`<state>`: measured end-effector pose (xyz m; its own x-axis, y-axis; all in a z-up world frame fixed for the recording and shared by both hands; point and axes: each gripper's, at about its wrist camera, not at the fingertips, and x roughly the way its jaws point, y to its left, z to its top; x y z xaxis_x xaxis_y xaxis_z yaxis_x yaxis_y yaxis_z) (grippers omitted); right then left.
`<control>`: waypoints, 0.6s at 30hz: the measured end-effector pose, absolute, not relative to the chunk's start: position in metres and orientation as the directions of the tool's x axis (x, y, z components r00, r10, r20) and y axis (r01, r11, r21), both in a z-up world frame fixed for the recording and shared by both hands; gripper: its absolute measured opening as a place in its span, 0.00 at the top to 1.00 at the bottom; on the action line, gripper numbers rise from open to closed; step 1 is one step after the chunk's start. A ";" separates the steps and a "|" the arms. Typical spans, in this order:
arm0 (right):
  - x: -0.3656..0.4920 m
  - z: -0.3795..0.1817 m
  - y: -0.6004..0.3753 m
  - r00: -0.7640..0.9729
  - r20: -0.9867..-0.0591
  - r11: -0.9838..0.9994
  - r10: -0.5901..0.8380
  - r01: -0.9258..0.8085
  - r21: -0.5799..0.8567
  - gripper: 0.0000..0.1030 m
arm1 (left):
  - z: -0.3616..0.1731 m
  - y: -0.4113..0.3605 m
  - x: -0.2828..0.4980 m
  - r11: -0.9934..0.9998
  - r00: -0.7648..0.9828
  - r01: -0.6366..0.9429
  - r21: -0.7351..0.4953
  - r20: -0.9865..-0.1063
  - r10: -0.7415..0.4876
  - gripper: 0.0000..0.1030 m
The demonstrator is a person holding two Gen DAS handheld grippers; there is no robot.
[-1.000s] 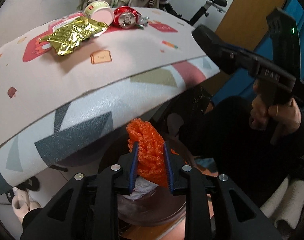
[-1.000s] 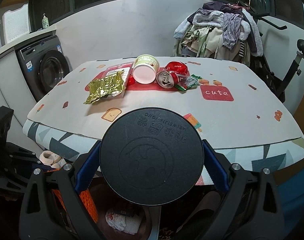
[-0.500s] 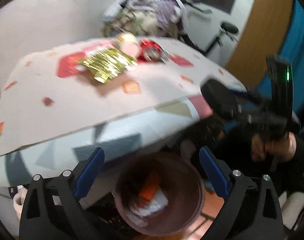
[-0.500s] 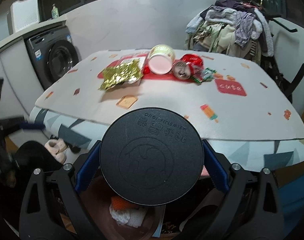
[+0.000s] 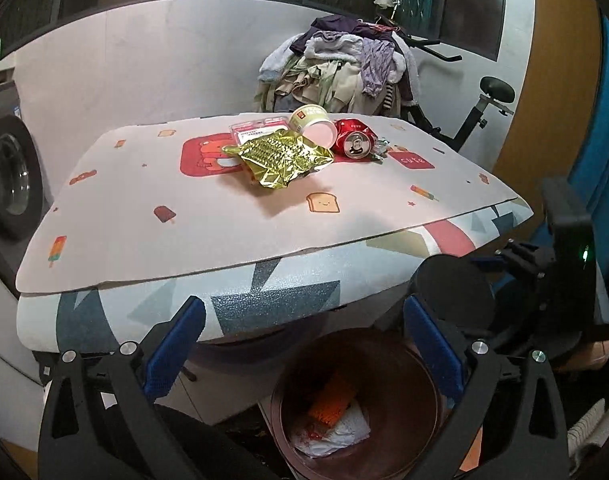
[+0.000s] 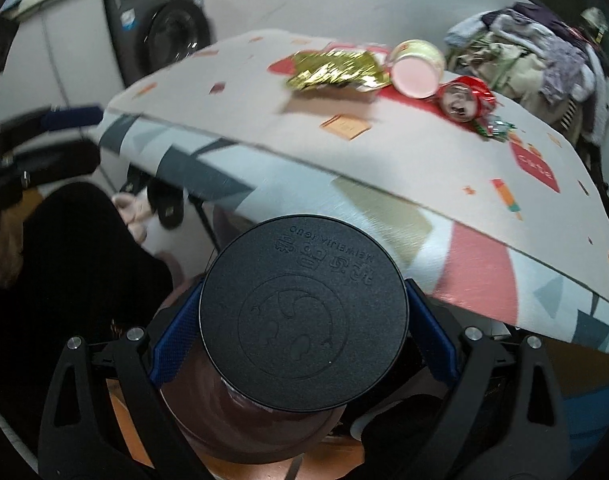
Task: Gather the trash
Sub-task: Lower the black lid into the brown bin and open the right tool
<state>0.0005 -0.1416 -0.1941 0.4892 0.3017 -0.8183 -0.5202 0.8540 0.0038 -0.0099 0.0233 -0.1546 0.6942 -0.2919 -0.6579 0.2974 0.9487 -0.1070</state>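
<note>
My left gripper (image 5: 304, 340) hangs over the brown trash bin (image 5: 408, 364); its jaws are opening, with nothing between them. An orange mesh piece (image 5: 330, 400) lies in the bin on crumpled white paper (image 5: 344, 428). My right gripper (image 6: 302, 320) is shut on the bin's round black lid (image 6: 304, 312), tilted just above the bin (image 6: 208, 412). The lid (image 5: 456, 292) shows at the right of the left wrist view. On the table lie a gold foil bag (image 5: 280, 156), a tipped cup (image 5: 314, 124), a crushed red can (image 5: 354, 140) and a green wrapper (image 5: 380, 148).
The table (image 5: 144, 220) with a patterned mat overhangs the bin. A washing machine (image 5: 8, 176) stands at the left. A heap of clothes (image 5: 344, 68) on an exercise bike (image 5: 488, 108) is behind the table. The person's dark-clad legs (image 6: 64, 264) are beside the bin.
The left gripper let go of the orange mesh, which dropped into the bin, then opened wide and lifted. The right gripper brought the lid down toward the bin.
</note>
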 end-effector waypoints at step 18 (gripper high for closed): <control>0.012 -0.214 -0.138 0.384 -0.859 0.844 0.338 -0.527 0.097 0.06 | -0.165 0.041 0.002 0.961 0.671 0.216 -0.174 -0.688 -0.276 0.06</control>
<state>0.0116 -0.1376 -0.2139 0.3840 0.3379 -0.8592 -0.5269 0.8444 0.0966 0.0016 0.0407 -0.1651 0.6708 -0.2759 -0.6884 0.2164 0.9606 -0.1742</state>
